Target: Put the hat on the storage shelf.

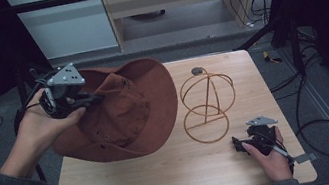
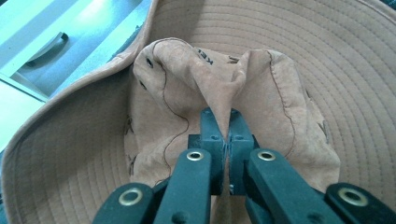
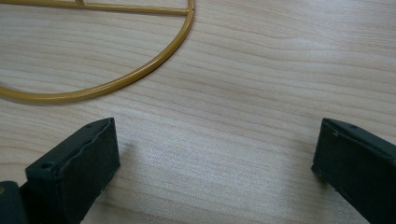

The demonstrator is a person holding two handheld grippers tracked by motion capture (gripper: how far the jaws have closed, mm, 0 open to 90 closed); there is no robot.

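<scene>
A: Two jaws on the left gripper [image 2: 227, 140], pinched tight on a fold of the crown of the hat [image 1: 120, 112]. Cloth bunches up into a ridge right btwn the pads, brim fanning out all round it.

B: And the right gripper [image 1: 242, 144]?

A: Jaws wide apart, nothing btwn them, just the table [image 3: 261, 93] underneath. It sits at approx 4 o'clock on the tabletop, near the base ring of the wire stand [image 1: 207, 103].

B: Where's the hat overall?

A: Left half of the table, 9 to 10 o'clock side, just beside the stand. Looks part-lifted by the crown, the near brim edge seems to rest on the wood, can't tell for sure.

B: Which step then?

A: Pick-up, I'd say. Hat gripped, not yet on the stand. Next move prob. needs it raised clear of the dome's top, carried toward 3 o'clock, opening facing down, lowered centred over the wires. Right one could steady the ring or catch the far brim.

B: Which way does it point?

A: Crown top faces up and toward the left hand [image 1: 48, 124]. Long axis of the brim runs roughly 7 to 1 o'clock in the high view.
</scene>
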